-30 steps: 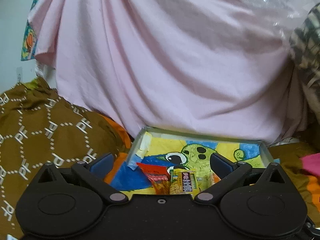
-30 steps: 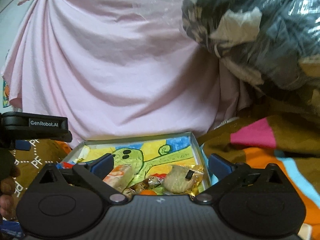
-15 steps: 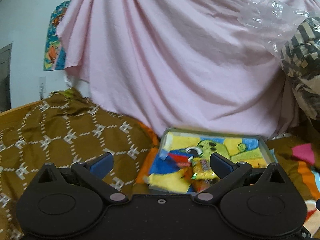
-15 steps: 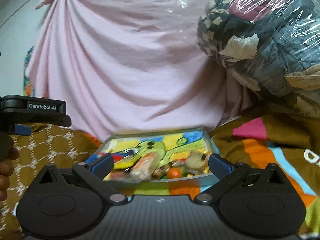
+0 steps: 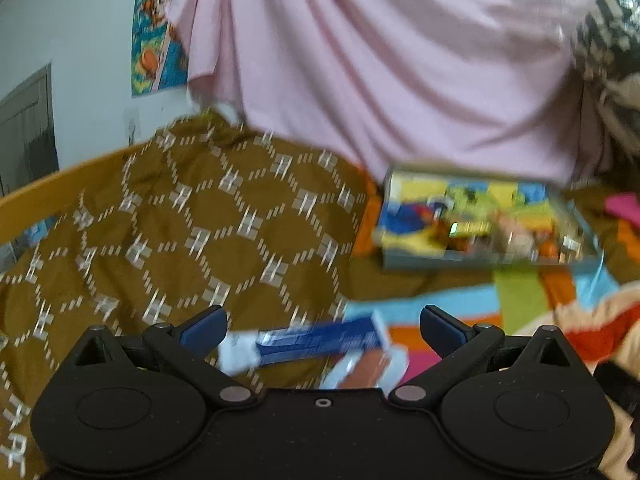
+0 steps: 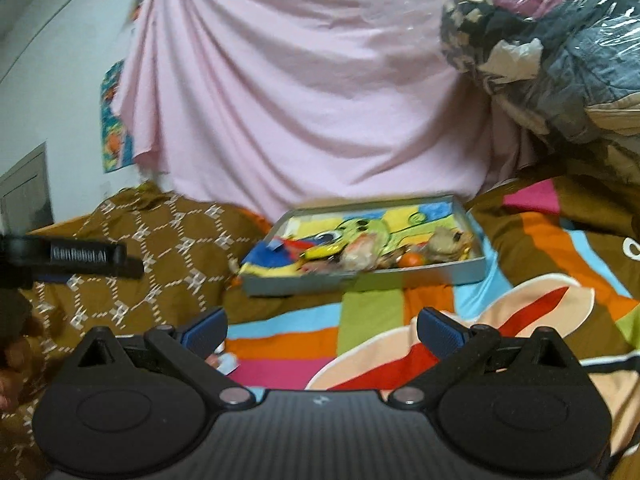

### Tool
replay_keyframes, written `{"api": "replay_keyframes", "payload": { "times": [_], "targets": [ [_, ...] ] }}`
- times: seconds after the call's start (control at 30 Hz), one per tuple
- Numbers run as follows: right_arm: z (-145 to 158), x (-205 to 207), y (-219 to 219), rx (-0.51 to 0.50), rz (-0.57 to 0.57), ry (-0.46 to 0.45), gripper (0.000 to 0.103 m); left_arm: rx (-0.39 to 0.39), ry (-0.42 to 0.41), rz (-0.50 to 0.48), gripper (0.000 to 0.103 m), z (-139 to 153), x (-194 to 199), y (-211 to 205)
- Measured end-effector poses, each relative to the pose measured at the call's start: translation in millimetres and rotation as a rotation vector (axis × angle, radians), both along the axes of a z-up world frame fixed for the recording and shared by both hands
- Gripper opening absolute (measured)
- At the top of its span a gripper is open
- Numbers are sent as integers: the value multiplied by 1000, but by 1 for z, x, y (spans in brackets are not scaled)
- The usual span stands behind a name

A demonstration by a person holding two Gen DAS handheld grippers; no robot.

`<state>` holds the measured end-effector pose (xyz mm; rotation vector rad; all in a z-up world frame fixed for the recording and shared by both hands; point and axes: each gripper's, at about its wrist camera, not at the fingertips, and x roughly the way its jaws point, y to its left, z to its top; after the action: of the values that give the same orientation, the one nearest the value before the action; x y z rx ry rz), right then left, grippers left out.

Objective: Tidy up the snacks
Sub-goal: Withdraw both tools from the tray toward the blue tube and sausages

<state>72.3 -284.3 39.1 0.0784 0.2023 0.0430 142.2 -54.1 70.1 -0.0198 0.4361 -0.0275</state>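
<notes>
A shallow grey box (image 6: 472,273) with a colourful cartoon lining lies on the bed and holds several wrapped snacks (image 6: 360,254). It shows blurred in the left wrist view (image 5: 576,216) at the right. My left gripper (image 5: 322,326) is open and empty, low over the bed. A blue snack packet (image 5: 320,342) and a brown one (image 5: 366,370) lie on the blanket between its jaws. My right gripper (image 6: 322,330) is open and empty, well short of the box. The left gripper's body (image 6: 76,256) shows at the left of the right wrist view.
A brown patterned cover (image 5: 180,216) lies at the left and a striped colourful blanket (image 6: 400,320) under the grippers. A pink sheet (image 6: 300,92) hangs behind the box. A plastic-wrapped bundle of clothes (image 6: 560,48) sits at the upper right.
Both grippers have pulled back from the box, which now looks smaller and farther. The left one has swung left and down, bringing two packets on the blanket into view. Both stay open.
</notes>
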Motion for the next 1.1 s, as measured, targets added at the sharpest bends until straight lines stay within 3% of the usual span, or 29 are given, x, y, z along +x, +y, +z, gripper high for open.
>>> {"api": "replay_keyframes", "payload": {
  "times": [0.33, 0.6, 0.8, 1.1],
  "targets": [
    [-22, -20, 37, -51, 80, 126, 103, 78, 99, -54, 102, -39, -35, 26],
    [-39, -22, 66, -157, 123, 224, 103, 184, 86, -73, 102, -51, -48, 39],
    [-46, -13, 77, -190, 127, 277, 103, 129, 117, -52, 102, -55, -38, 61],
    [-51, 12, 91, -229, 112, 333, 103, 126, 129, -66, 102, -59, -13, 82]
  ]
}}
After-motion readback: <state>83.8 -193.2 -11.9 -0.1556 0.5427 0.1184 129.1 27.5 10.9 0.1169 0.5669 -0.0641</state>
